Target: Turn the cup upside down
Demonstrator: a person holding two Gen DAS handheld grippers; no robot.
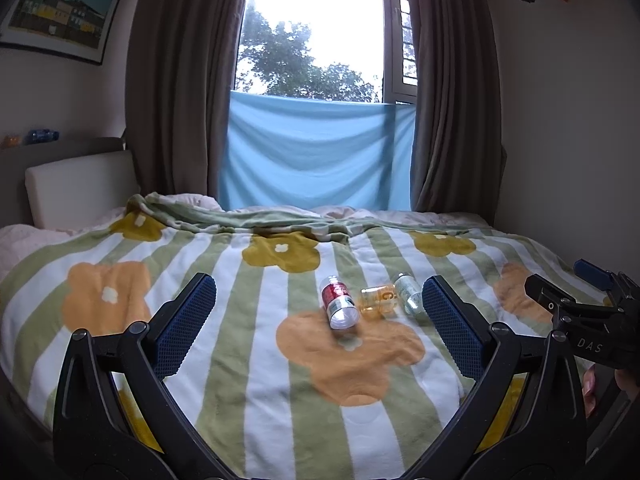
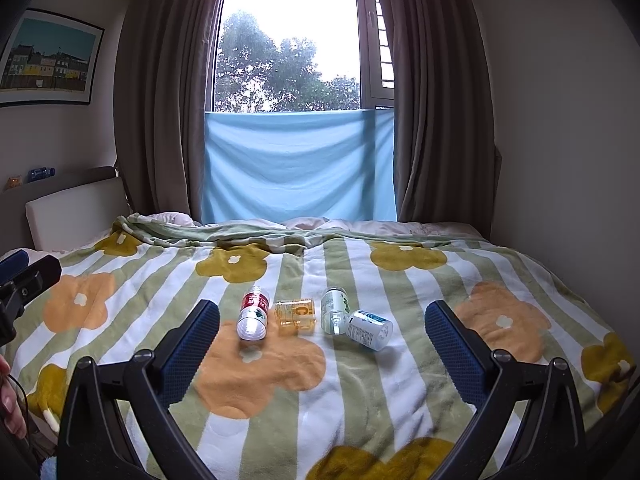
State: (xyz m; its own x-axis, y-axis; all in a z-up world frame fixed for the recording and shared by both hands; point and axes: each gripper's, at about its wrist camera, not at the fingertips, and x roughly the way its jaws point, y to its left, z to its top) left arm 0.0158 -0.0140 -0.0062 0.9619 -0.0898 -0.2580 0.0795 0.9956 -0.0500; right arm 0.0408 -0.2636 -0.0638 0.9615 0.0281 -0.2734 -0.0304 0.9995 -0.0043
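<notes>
Several clear plastic cups lie on their sides in a row on the flowered blanket (image 2: 360, 392). From left to right they are a red-labelled cup (image 2: 253, 314), an amber cup (image 2: 296, 314), a green-labelled cup (image 2: 334, 312) and a blue-and-white cup (image 2: 370, 330). The left wrist view shows the red cup (image 1: 339, 302), the amber cup (image 1: 378, 300) and the green cup (image 1: 408, 294); its right finger hides the last one. My left gripper (image 1: 319, 285) is open and short of the cups. So is my right gripper (image 2: 323, 309). Neither holds anything.
The bed runs back to brown curtains (image 2: 160, 120) and a blue cloth (image 2: 298, 164) under the window. A white headboard cushion (image 2: 76, 216) is at the left and a bare wall (image 2: 560, 160) at the right. A person's fingers (image 2: 12, 404) show at the left edge.
</notes>
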